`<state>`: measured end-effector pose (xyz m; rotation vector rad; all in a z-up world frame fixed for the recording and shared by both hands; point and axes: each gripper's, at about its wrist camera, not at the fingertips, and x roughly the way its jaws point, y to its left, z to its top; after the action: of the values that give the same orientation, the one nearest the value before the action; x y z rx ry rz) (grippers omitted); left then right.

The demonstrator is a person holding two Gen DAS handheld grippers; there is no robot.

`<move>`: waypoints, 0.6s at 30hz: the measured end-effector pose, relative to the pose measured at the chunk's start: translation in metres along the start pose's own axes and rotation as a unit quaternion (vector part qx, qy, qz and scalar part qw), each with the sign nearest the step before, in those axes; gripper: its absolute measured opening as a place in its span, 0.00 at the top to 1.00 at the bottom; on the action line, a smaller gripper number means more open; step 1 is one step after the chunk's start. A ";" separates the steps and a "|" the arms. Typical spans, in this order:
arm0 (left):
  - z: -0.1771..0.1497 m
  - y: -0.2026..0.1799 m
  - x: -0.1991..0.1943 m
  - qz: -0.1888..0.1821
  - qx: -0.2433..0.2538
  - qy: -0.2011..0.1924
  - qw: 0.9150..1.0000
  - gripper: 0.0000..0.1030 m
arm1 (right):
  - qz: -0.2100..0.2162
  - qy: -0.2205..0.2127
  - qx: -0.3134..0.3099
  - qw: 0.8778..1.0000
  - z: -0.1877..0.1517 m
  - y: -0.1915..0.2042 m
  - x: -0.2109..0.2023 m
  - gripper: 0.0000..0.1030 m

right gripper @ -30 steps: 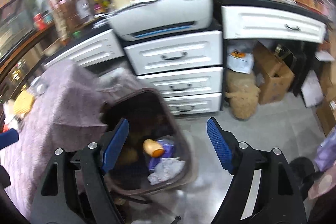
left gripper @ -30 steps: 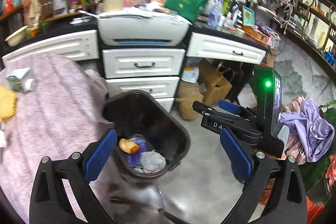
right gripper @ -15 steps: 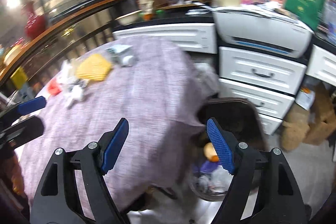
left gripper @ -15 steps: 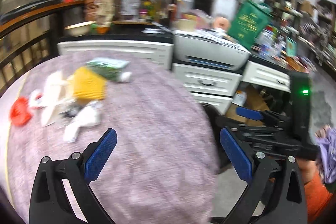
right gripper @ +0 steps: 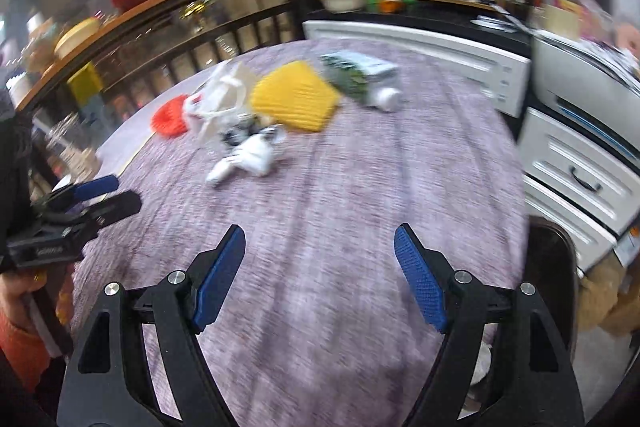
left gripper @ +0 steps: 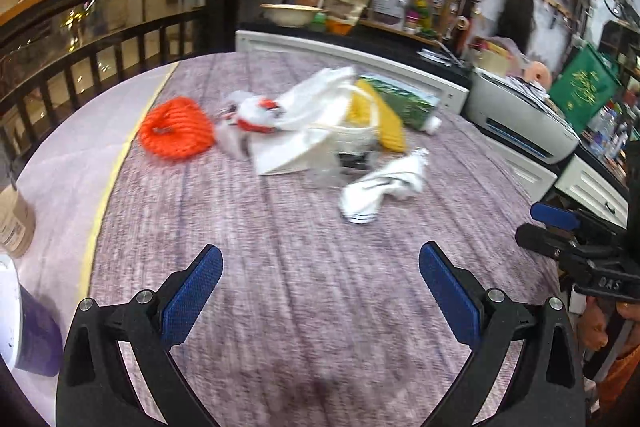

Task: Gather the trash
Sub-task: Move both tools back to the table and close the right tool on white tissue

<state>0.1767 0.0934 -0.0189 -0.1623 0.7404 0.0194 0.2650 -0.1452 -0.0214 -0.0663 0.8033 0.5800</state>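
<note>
A heap of trash lies at the far side of the purple-clothed table: an orange net, crumpled white plastic, a yellow ribbed piece, a green carton and a crumpled white wrapper. My left gripper hovers open and empty over the bare cloth, short of the heap. The right gripper is also open with nothing between its fingers, likewise nearer than the heap. Each gripper shows at the edge of the other's view, the right and the left.
A dark bin stands on the floor by the table's right edge. White drawers and a printer lie beyond. A wooden railing runs behind the table. A paper cup and a purple item sit at the left.
Both views have swung left from the bin on the floor to the tabletop. The trash heap has come into the middle of each view. Both grippers stayed open.
</note>
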 end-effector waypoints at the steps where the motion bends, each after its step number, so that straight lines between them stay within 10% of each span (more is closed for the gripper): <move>1: 0.001 0.009 0.001 0.004 -0.007 0.000 1.000 0.06 | 0.003 0.003 -0.006 1.000 0.004 0.004 0.005 0.26; 14: 0.022 0.075 0.023 0.040 -0.085 0.008 0.996 0.06 | 0.031 0.055 -0.052 0.997 0.061 0.046 0.094 0.28; 18: 0.029 0.085 0.027 0.049 -0.098 0.005 0.994 0.06 | 0.039 0.077 -0.042 0.995 0.071 0.043 0.117 0.43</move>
<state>0.2096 0.1808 -0.0276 -0.3133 0.7549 0.1848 0.3541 -0.0356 -0.0457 -0.1594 0.9349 0.6890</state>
